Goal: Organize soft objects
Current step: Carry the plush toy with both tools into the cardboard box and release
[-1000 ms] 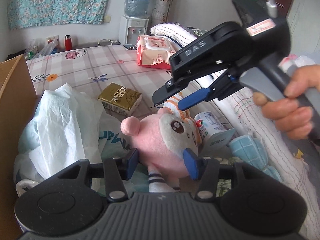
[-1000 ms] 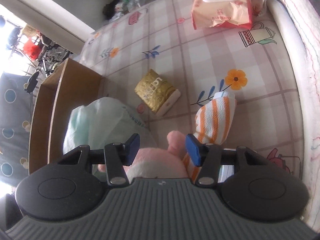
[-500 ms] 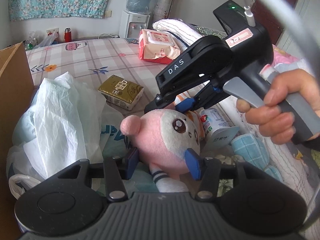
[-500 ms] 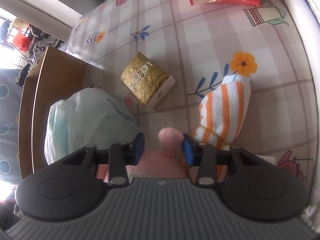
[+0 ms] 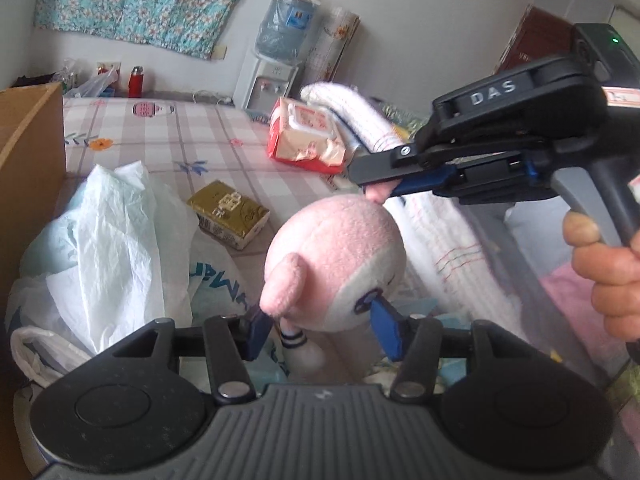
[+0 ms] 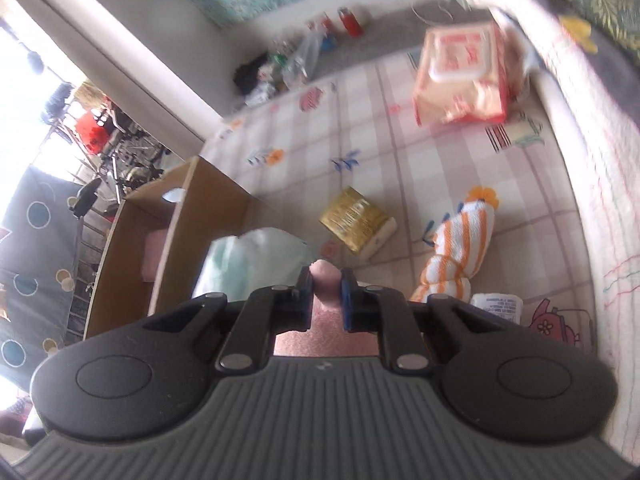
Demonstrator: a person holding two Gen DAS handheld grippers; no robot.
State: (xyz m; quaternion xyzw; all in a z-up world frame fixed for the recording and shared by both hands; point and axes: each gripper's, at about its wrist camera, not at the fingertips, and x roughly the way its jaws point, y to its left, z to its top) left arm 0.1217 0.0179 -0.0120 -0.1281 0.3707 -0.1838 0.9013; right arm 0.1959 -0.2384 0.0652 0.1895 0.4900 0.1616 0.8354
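The bed (image 5: 168, 144), spread with a smooth checked sheet printed with flowers, carried the clutter, and a stiff brown cardboard box (image 6: 176, 216) stood open at its edge. Against the box slumped a crinkled white plastic bag (image 5: 104, 240).

A second before, the pink plush toy (image 5: 336, 256) had lain on the bed with the right hand-held gripper (image 6: 326, 284) open above its ear. Now that gripper was clenched on the ear, pinching the soft nub flat between its blue pads, and the toy hung clear of the sheet, its head tipped over. So the pick-up looked done, and carrying it toward the box seemed the likely step left.

The left hand-held gripper (image 5: 316, 326) stood released, its pads flanking the round, fuzzy head without squeezing it.

Left on the sheet were a glossy red packet of wipes (image 6: 460, 76), a rolled orange-striped towel (image 6: 460, 248) of nubbly weave, and a small foil-gold tissue pack (image 6: 356, 222).
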